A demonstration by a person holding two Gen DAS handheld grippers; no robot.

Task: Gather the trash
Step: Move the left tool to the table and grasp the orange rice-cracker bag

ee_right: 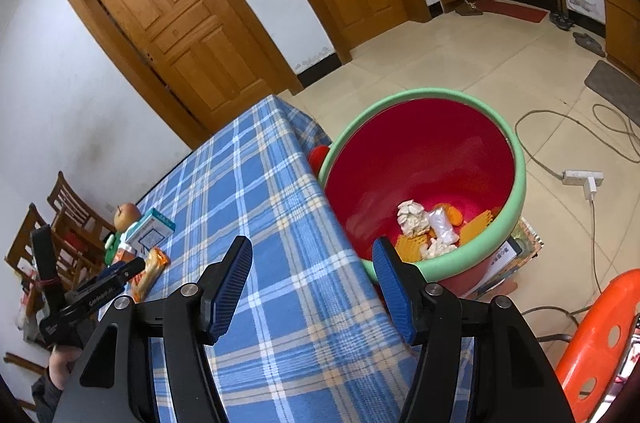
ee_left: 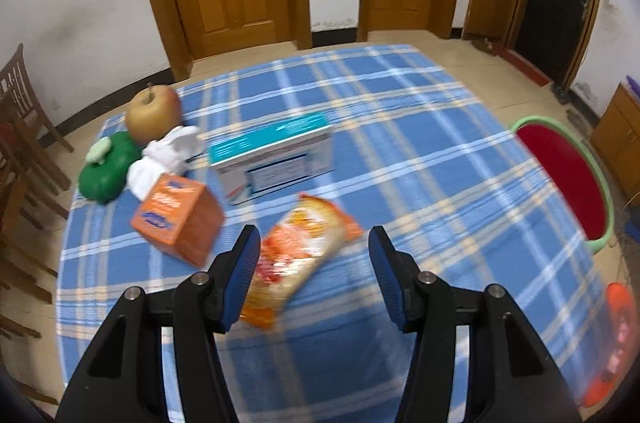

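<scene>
Left wrist view: left tool point(ee_left: 312, 243) stands apart over an orange snack packet point(ee_left: 298, 259) on the desk point(ee_left: 420, 151) (blurred, contact unclear). Right tool point(ee_right: 314, 255) gapes empty beside the red bin point(ee_right: 424, 151).

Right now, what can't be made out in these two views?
- Snack wrapper, left wrist view: print lost to motion blur.
- Teal-topped box, same view: label blurred.
- Bin, right wrist view: right gripper finger hides part of the contents.
- Orange stool: cut by edge.
</scene>
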